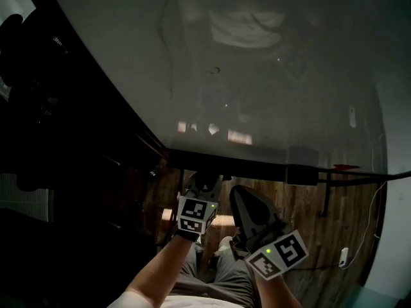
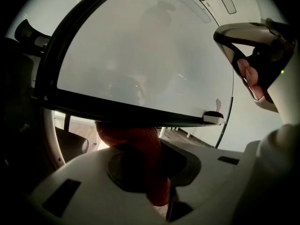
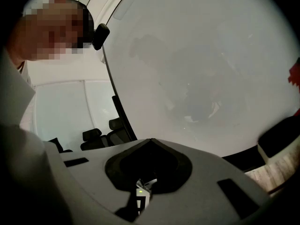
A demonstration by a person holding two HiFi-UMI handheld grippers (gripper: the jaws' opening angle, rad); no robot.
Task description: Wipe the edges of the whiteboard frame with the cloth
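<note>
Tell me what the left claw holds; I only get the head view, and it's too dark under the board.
Observer: The left claw is shut on a red cloth.
Operator: Is it touching anything?
Observer: Its top looks pressed against the underside of the black bottom frame edge.
Operator: And the other one?
Observer: The right claw is shut with nothing in it, facing the whiteboard.
</note>
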